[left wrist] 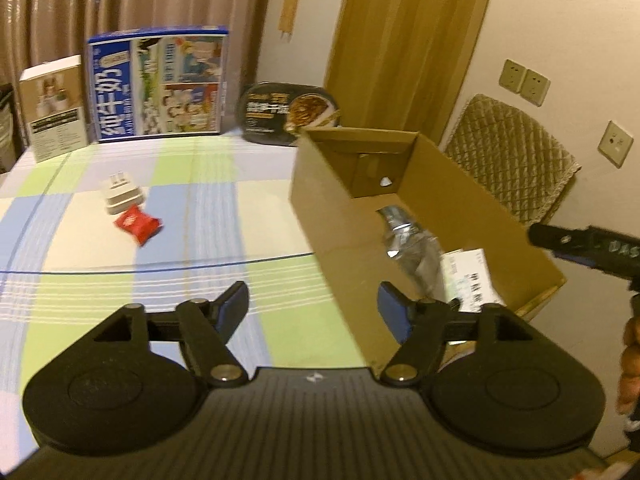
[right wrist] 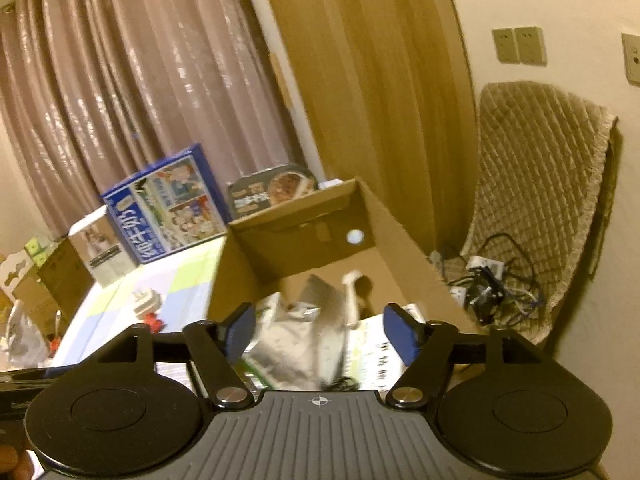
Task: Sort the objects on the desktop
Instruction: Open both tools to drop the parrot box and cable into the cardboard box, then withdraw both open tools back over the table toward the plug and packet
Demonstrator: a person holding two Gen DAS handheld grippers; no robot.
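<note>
Now both grippers, left (left wrist: 313, 304) and right (right wrist: 319, 330), fingers apart, empty; cardboard box (right wrist: 256, 264) beneath right, red packet (left wrist: 138, 224) ahead-left.

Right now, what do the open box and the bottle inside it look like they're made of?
Open box: plain brown corrugated cardboard, matte, with folded flaps and creased edges. Bottle: apparently thin clear plastic, glossy, with crinkled highlights; blur leaves that uncertain.

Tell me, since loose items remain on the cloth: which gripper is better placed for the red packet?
Left. The left gripper is open over the tablecloth with the red packet ahead of it; the right gripper is over the cardboard box.
</note>
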